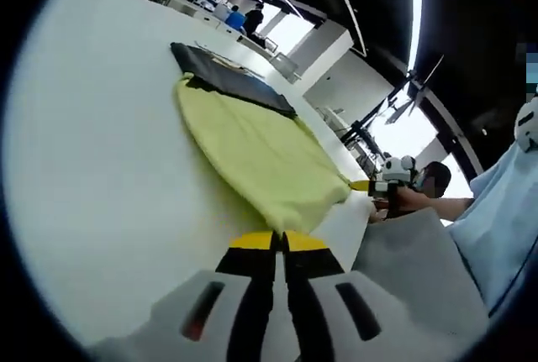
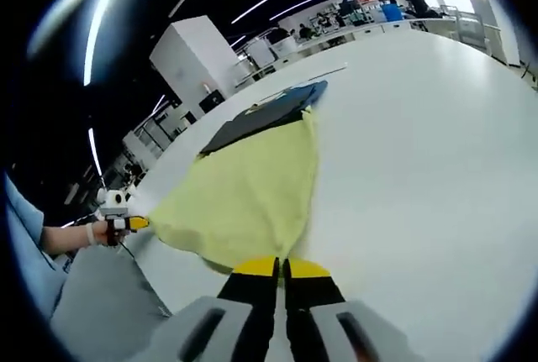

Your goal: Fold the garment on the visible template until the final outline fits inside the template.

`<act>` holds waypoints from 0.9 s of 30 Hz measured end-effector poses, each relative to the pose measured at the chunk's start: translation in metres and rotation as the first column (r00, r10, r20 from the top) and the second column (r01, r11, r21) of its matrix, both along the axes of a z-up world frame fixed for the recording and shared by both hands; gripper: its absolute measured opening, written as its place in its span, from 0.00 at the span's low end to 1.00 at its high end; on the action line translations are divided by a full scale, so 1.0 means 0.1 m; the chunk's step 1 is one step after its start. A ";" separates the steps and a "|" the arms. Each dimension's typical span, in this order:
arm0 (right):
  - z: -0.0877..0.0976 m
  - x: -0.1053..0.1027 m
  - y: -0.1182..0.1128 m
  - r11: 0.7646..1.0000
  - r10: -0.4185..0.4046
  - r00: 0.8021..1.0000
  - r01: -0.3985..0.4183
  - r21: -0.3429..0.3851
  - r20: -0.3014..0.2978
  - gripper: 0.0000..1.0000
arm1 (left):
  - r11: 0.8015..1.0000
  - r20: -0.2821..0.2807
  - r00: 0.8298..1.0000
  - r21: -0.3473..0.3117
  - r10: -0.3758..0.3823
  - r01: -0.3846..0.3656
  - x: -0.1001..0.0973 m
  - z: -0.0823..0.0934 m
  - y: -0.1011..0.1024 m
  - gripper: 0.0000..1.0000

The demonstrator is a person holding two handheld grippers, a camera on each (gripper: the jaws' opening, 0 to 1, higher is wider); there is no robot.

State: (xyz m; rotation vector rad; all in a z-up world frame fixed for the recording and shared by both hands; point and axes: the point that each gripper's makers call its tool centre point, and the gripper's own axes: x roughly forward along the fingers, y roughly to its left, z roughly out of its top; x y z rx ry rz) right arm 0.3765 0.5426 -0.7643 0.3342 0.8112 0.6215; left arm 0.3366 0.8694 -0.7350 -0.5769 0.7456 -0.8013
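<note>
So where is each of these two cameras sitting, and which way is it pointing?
Left gripper view: rides on the left gripper, looking along its closed yellow-tipped jaws at the yellow garment and dark template; the right gripper and a hand show at right.
Right gripper view: rides on the right gripper, facing the same garment from the opposite corner; the left gripper, hand and sleeve show at left.
Shared: garment, template, white table.

No readable text or labels.
</note>
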 end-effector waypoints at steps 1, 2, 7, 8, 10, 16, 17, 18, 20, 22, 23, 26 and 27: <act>0.02 0.00 0.00 1.000 -0.003 1.000 0.003 0.003 0.005 0.00 | 1.000 0.014 1.000 -0.004 -0.006 0.006 0.00 0.02 0.01 0.00; 0.04 0.00 -0.01 1.000 -0.005 1.000 0.005 0.005 0.007 0.00 | 1.000 0.014 1.000 0.001 0.004 -0.004 0.01 0.02 0.02 0.00; 0.16 -0.01 -0.02 1.000 -0.001 1.000 0.001 0.020 0.022 0.00 | 1.000 0.003 1.000 -0.009 0.004 -0.004 -0.02 0.10 0.04 0.00; 0.19 -0.01 -0.03 1.000 -0.005 1.000 0.005 0.025 0.022 0.00 | 1.000 -0.005 1.000 -0.016 0.000 0.000 -0.03 0.12 0.04 0.00; 0.23 -0.02 -0.03 0.999 -0.006 1.000 0.005 0.032 0.020 0.00 | 1.000 -0.008 1.000 -0.020 -0.002 0.002 -0.05 0.16 0.04 0.00; 0.32 -0.13 -0.06 0.999 -0.001 1.000 0.000 0.034 0.022 0.00 | 0.999 -0.007 0.999 -0.007 -0.042 0.042 -0.18 0.22 0.00 0.00; 0.34 -0.16 -0.07 0.999 -0.003 1.000 0.002 0.039 0.022 0.00 | 0.999 -0.007 0.999 -0.008 -0.049 0.049 -0.22 0.24 0.00 0.00; 0.35 -0.18 -0.08 0.999 -0.003 1.000 0.002 0.044 0.022 0.00 | 0.998 -0.008 0.998 -0.009 -0.055 0.055 -0.25 0.25 0.00 0.00; 0.37 -0.27 -0.09 0.998 -0.011 1.000 0.010 0.058 0.013 0.00 | 0.998 -0.011 0.998 -0.018 -0.057 0.056 -0.31 0.26 0.01 0.00; 0.38 -0.35 -0.08 0.998 -0.012 1.000 0.011 0.067 0.004 0.00 | 0.998 -0.019 0.999 -0.031 -0.049 0.048 -0.36 0.28 0.01 0.00; 0.39 -0.38 -0.08 0.997 -0.013 1.000 0.013 0.070 0.001 0.00 | 0.998 -0.022 0.999 -0.043 -0.049 0.048 -0.38 0.30 0.01 0.00; 0.41 -0.49 -0.08 0.997 -0.014 1.000 0.015 0.080 -0.010 0.00 | 0.996 -0.019 0.998 -0.058 -0.062 0.060 -0.46 0.36 0.00 0.00; 0.43 -0.54 -0.07 0.996 -0.012 1.000 0.013 0.083 -0.013 0.00 | 0.996 -0.015 0.997 -0.060 -0.070 0.069 -0.49 0.37 0.00 0.00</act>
